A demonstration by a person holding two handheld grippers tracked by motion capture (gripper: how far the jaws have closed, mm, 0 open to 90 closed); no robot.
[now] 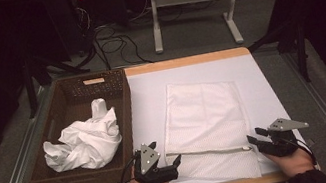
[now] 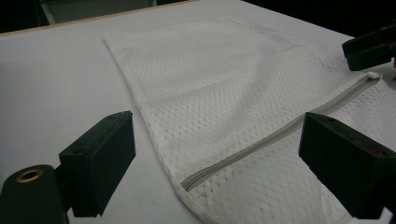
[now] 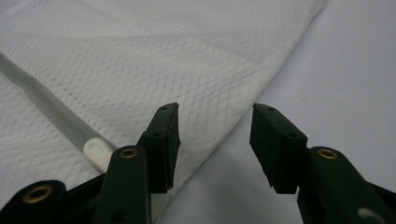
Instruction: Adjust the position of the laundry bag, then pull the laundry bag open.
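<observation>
Both grippers [image 1: 175,159] [image 1: 254,137] released, flanking mesh bag's [image 1: 204,114] zipper [image 1: 207,151] ends.

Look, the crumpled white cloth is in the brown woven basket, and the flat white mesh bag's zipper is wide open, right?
Not quite. The zipper on the flat white mesh bag is closed along its length, with the white pull at its end, as the left gripper view shows. The crumpled white cloth does lie in the brown woven basket.
</observation>
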